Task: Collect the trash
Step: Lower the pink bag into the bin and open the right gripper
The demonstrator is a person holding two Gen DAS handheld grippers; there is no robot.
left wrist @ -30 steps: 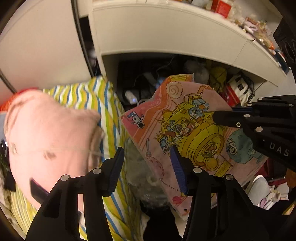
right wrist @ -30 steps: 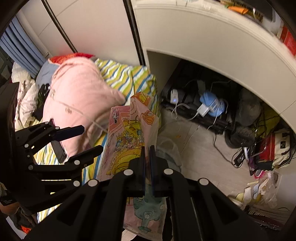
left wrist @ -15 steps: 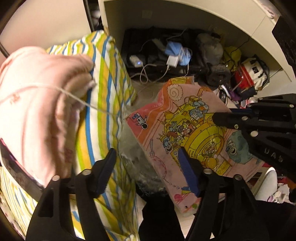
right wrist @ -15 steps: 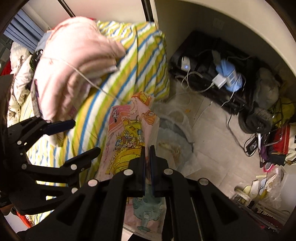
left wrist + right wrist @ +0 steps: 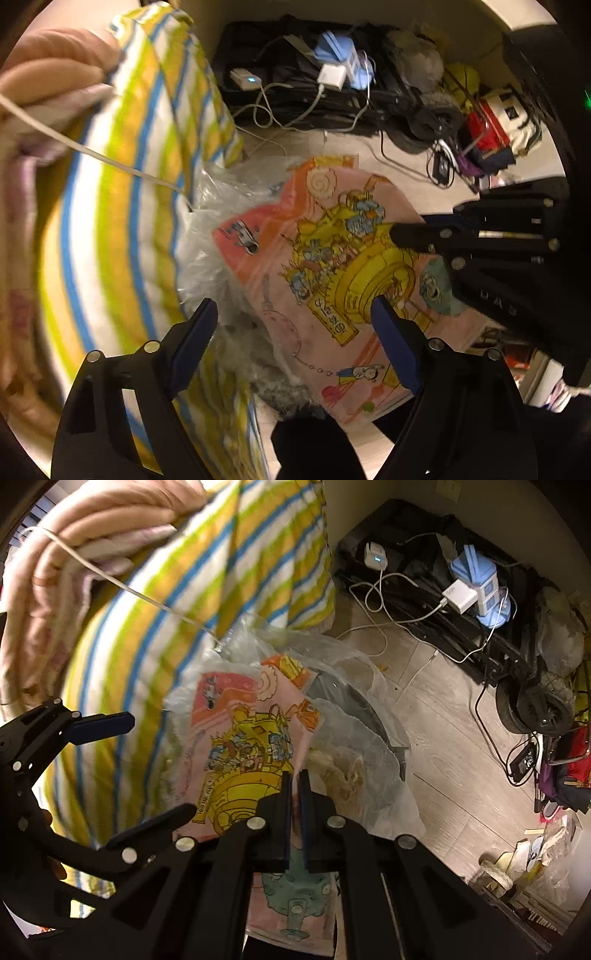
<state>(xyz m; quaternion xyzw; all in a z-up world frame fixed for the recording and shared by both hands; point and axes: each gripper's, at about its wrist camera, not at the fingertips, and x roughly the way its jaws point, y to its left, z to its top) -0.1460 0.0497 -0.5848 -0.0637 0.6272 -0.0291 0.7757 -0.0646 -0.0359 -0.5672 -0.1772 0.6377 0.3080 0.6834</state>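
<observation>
At the bottom middle, the right gripper (image 5: 294, 781) pinches the cartoon wrapper (image 5: 243, 746) in closed jaws over the clear trash bag (image 5: 354, 738) in the middle, likely to drop it in, while the left gripper (image 5: 295, 325) waits with open jaws, empty.

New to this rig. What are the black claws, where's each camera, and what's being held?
No robot here: a person carries two handheld two-finger grippers, each with a fisheye camera looking along its fingers. In the right wrist view, the right gripper is shut on a pink cartoon-printed paper bag, held over a clear plastic trash bag on the wooden floor. In the left wrist view, the left gripper is open, holding nothing. A striped yellow-blue blanket lies alongside.
</observation>
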